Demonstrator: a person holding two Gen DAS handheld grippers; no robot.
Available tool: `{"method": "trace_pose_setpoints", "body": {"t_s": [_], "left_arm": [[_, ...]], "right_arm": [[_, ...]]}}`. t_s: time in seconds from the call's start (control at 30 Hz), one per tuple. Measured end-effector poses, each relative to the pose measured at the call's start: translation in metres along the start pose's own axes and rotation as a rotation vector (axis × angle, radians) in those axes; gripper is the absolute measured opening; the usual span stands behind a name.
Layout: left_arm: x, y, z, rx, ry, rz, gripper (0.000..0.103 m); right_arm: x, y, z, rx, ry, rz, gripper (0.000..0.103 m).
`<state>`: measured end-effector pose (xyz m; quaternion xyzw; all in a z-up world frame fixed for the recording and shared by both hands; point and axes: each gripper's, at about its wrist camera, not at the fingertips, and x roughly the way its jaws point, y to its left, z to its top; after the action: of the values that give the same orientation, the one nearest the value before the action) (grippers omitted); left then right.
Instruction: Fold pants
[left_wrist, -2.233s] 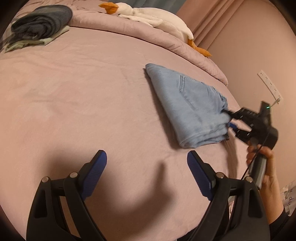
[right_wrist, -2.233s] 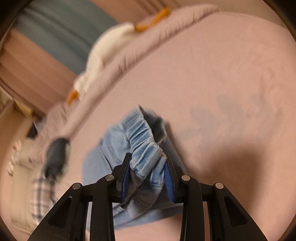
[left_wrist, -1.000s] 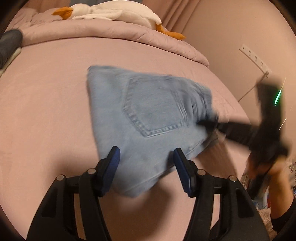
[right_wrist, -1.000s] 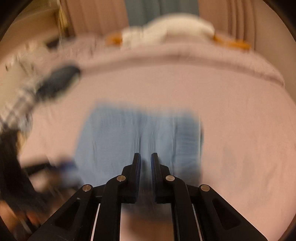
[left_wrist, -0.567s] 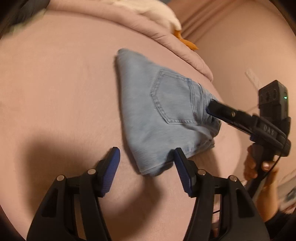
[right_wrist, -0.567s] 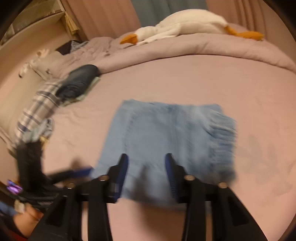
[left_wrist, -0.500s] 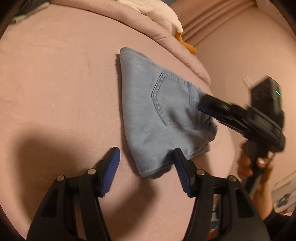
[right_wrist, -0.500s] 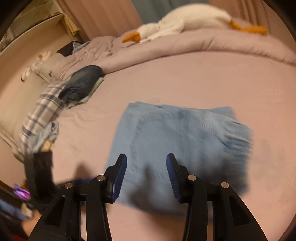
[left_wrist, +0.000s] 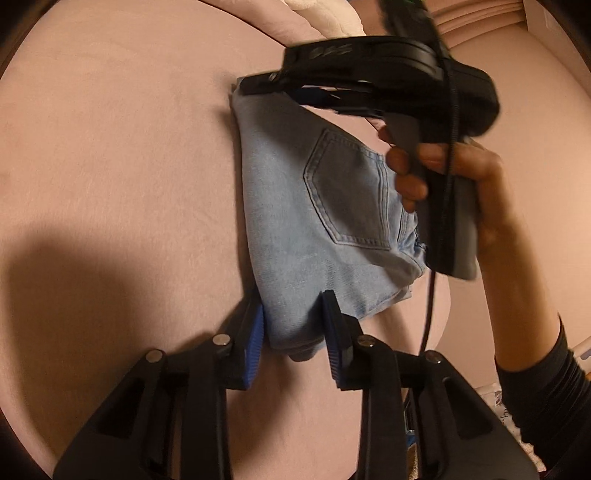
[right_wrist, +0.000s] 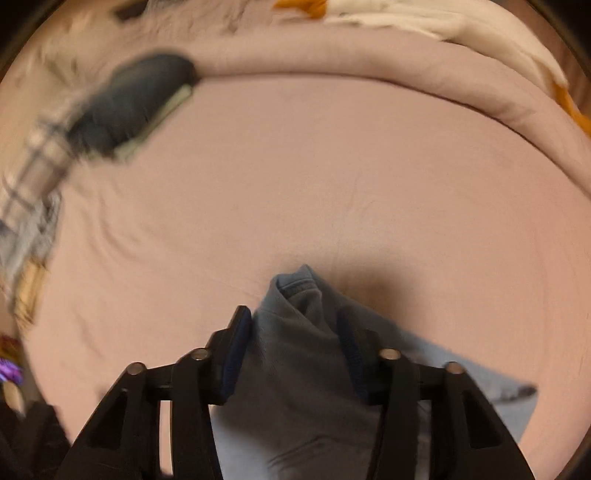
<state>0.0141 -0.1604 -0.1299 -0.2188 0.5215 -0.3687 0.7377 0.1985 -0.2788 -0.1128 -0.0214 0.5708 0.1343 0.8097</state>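
Light-blue folded denim pants (left_wrist: 314, 229) on pink bedsheet (left_wrist: 122, 155); left gripper (left_wrist: 293, 336) just closed, clamped on 6 o'clock corner, right gripper (right_wrist: 293, 350) closing around 12 o'clock corner, grip unclear

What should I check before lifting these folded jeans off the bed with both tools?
1. Left tool closed on near corner of the jeans: ok, pads press the denim, jaws just closed.
2. Right tool gripping far corner: cannot tell, cloth sits between the jaws, just closing, picture blurred.
3. Fold tidy, pocket up: ok.
4. Cable free of the denim: cannot tell.
5. Bed sheet bare beside the jeans: ok.
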Motion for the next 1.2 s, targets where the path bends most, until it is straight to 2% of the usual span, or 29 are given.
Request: {"method": "trace_pose_setpoints", "body": {"t_s": [0.03,0.07,0.1,0.23,0.33,0.37,0.4,0.47,0.57,0.63,0.67,0.77,0.87,0.93,1.0,1.03,1.07,1.13,1.2], "left_arm": [[-0.001,0.000,-0.002,0.000,-0.006,0.001,0.029],[-0.002,-0.001,-0.004,-0.005,-0.009,0.001,0.029],[-0.003,-0.002,-0.005,-0.011,-0.012,0.003,0.028],[-0.007,-0.006,-0.012,-0.001,-0.019,0.022,0.029],[-0.007,-0.018,-0.018,0.038,-0.014,0.052,0.031],[-0.006,-0.021,-0.019,0.049,-0.006,0.057,0.030],[-0.008,-0.023,-0.022,0.061,-0.001,0.061,0.027],[-0.013,-0.025,-0.026,0.067,0.000,0.066,0.027],[-0.024,-0.029,-0.024,0.052,-0.027,0.079,0.035],[-0.033,-0.034,-0.020,0.053,-0.068,0.089,0.053],[-0.037,-0.037,-0.017,0.054,-0.088,0.086,0.055],[-0.033,-0.056,0.000,0.100,-0.114,0.094,0.055],[-0.008,-0.075,0.019,0.206,-0.114,0.164,0.055],[0.020,-0.081,0.020,0.262,-0.063,0.222,0.055],[0.046,-0.071,0.018,0.301,0.002,0.303,0.056],[0.049,-0.072,0.016,0.338,-0.016,0.321,0.062],[0.049,-0.074,0.017,0.349,-0.017,0.310,0.063],[0.043,-0.069,0.021,0.315,-0.003,0.281,0.064],[0.028,-0.058,0.024,0.242,-0.003,0.231,0.064]], "right_arm": [[0.005,0.007,0.000,-0.037,0.015,-0.011,0.021],[0.007,0.013,0.001,-0.069,0.012,-0.049,0.019],[0.009,0.016,0.001,-0.079,0.007,-0.075,0.018],[0.012,0.002,0.001,0.055,-0.017,-0.052,0.015],[-0.007,-0.012,-0.010,0.144,-0.115,-0.076,0.015],[-0.017,-0.020,-0.015,0.197,-0.145,-0.062,0.015],[-0.035,-0.033,-0.026,0.273,-0.187,0.003,0.015],[-0.066,-0.042,-0.051,0.306,-0.252,0.069,0.022],[-0.102,-0.044,-0.090,0.257,-0.291,-0.015,0.036],[-0.124,-0.046,-0.127,0.227,-0.307,-0.060,0.036],[-0.131,-0.046,-0.142,0.215,-0.311,-0.064,0.036],[-0.151,-0.047,-0.193,0.171,-0.334,-0.092,0.036],[-0.148,-0.047,-0.199,0.142,-0.353,-0.155,0.036],[-0.137,-0.045,-0.210,0.144,-0.353,-0.197,0.036],[-0.114,-0.042,-0.223,0.112,-0.310,-0.265,0.036],[-0.111,-0.043,-0.232,0.127,-0.369,-0.262,0.036],[-0.110,-0.046,-0.231,0.148,-0.386,-0.251,0.036],[-0.115,-0.056,-0.222,0.217,-0.371,-0.199,0.037],[-0.124,-0.070,-0.217,0.283,-0.358,-0.102,0.041]]}}
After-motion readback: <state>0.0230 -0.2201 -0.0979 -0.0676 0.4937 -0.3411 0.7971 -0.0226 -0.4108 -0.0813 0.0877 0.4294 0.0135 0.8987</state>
